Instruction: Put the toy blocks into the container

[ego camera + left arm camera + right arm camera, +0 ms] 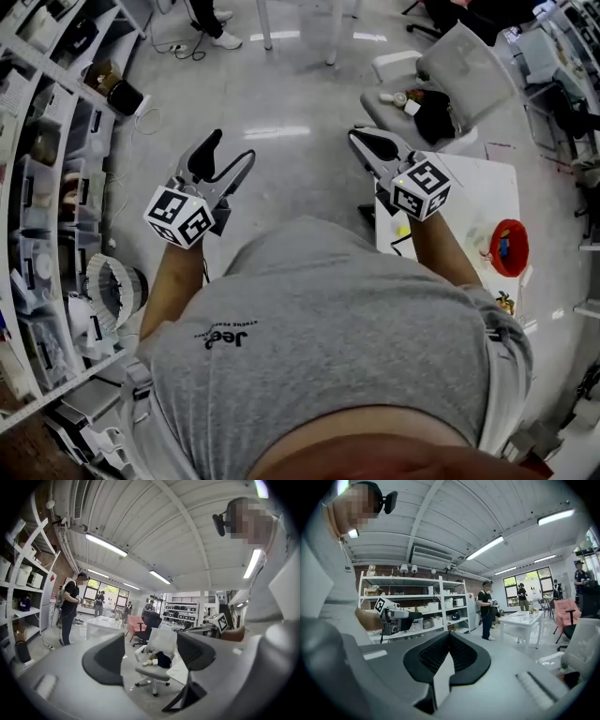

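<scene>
Hovering left of white table [487, 187], my left gripper [232, 148] jaws apart, right gripper [364, 137] jaws together, red container [514, 267] on table, blue-yellow toy blocks [504, 247] inside.

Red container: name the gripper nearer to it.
Right. The right gripper hovers by the table bearing the red container; the left gripper is across the person's torso, over floor.

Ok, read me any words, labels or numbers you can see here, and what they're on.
"Jeep": on the person's grey T-shirt, upside down in the head view.
Smaller line by that logo: too small to read.
Black-and-white marker cubes: square patterns only, no words.
</scene>
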A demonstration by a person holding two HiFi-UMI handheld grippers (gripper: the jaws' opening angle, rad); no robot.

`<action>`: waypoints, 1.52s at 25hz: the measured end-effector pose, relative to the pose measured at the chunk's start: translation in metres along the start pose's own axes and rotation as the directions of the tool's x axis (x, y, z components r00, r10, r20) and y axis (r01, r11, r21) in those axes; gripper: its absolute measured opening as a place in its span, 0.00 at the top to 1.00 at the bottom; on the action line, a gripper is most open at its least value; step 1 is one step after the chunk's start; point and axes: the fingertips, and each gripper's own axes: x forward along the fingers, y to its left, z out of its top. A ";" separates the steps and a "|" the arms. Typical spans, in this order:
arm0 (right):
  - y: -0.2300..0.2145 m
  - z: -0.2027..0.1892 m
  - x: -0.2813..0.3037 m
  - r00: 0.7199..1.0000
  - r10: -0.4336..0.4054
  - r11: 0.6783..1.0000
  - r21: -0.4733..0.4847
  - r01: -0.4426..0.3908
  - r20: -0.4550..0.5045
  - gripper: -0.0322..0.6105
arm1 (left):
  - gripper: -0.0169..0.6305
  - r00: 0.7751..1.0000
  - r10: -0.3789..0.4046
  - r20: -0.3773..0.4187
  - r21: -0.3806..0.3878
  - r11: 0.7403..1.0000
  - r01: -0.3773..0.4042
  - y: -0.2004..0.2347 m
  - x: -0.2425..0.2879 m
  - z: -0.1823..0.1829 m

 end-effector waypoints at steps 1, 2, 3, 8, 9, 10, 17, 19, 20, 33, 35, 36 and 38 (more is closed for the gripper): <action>-0.005 -0.001 0.001 1.000 0.003 1.000 0.005 -0.003 0.001 0.95 | 0.39 1.000 -0.002 -0.002 -0.003 1.000 0.002 -0.001 0.006 0.000; -0.008 -0.001 0.004 1.000 0.001 1.000 0.013 -0.001 0.003 0.95 | 0.39 1.000 -0.007 -0.008 -0.003 1.000 0.007 0.000 0.009 0.001; -0.010 -0.001 0.008 1.000 -0.007 1.000 0.021 0.007 0.006 0.95 | 0.39 1.000 -0.015 -0.015 0.002 1.000 0.015 0.004 0.010 0.001; -0.018 0.007 0.031 0.994 -0.105 0.994 0.023 0.105 0.016 0.95 | 0.39 0.995 -0.094 -0.039 0.027 0.995 0.095 0.037 0.019 0.008; -0.019 0.009 0.030 0.991 -0.132 0.991 0.026 0.132 0.021 0.95 | 0.39 0.992 -0.119 -0.047 0.030 0.992 0.121 0.039 0.023 0.008; -0.019 0.010 0.028 0.987 -0.161 0.987 0.029 0.161 0.025 0.95 | 0.39 0.987 -0.149 -0.057 0.036 0.988 0.152 0.039 0.028 0.009; -0.031 0.009 -0.047 0.900 -0.434 0.900 0.057 0.432 0.037 0.95 | 0.39 0.898 -0.420 -0.129 0.073 0.899 0.431 -0.010 0.084 0.007; -0.034 0.001 -0.084 0.858 -0.511 0.858 0.074 0.508 0.040 0.95 | 0.39 0.854 -0.496 -0.158 0.075 0.856 0.511 -0.041 0.103 -0.002; -0.035 -0.003 -0.102 0.837 -0.546 0.837 0.083 0.542 0.040 0.95 | 0.39 0.830 -0.530 -0.173 0.077 0.833 0.548 -0.058 0.111 -0.006; 0.009 -0.083 -0.357 0.454 -0.891 0.442 0.212 0.872 -0.012 0.95 | 0.39 0.384 -0.804 -0.454 0.020 0.422 0.906 -0.297 0.181 -0.144; 0.018 -0.097 -0.382 0.414 -0.910 0.398 0.233 0.887 -0.024 0.95 | 0.39 0.346 -0.789 -0.508 0.014 0.394 0.919 -0.320 0.187 -0.177; 0.024 -0.104 -0.393 0.396 -0.918 0.376 0.247 0.893 -0.031 0.95 | 0.39 0.331 -0.776 -0.537 0.010 0.386 0.922 -0.330 0.190 -0.195; 0.034 -0.120 -0.412 0.360 -0.932 0.334 0.273 0.902 -0.049 0.95 | 0.39 0.304 -0.745 -0.594 -0.001 0.378 0.926 -0.345 0.193 -0.229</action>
